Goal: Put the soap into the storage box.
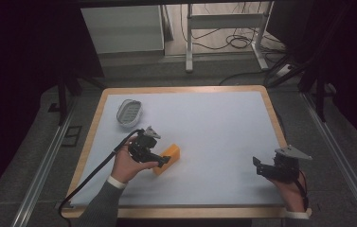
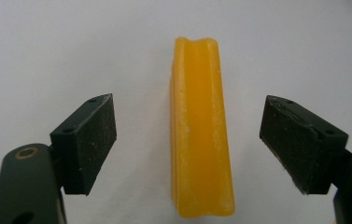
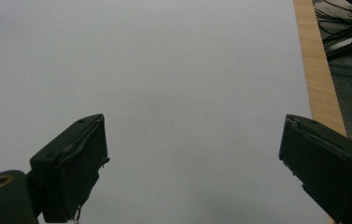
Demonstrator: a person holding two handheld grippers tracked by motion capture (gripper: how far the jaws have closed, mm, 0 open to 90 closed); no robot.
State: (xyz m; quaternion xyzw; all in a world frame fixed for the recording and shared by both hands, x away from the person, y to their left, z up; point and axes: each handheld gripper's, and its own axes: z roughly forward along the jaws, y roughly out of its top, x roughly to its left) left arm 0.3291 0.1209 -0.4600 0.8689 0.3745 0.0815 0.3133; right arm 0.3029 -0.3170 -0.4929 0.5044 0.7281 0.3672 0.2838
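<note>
left gripper (image 2: 190, 140) fingers spread wide around the yellow block (image 2: 200, 130), not touching; right gripper (image 3: 194, 163) wide open, holding nothing.

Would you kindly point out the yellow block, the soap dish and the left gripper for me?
yellow block (image 2: 200, 135), left gripper view, middle of its upper face.
soap dish (image 1: 129, 113), high view, its ridged inside.
left gripper (image 2: 187, 144), left gripper view, midway between its open jaws.

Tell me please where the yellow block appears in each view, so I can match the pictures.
High view: the yellow block lies left of centre on the white table top, at the left hand-held gripper.
Left gripper view: the block stands in the centre, between the open jaws, touching neither.
Right gripper view: not in it.
Shared landmark: the white table top.
</note>
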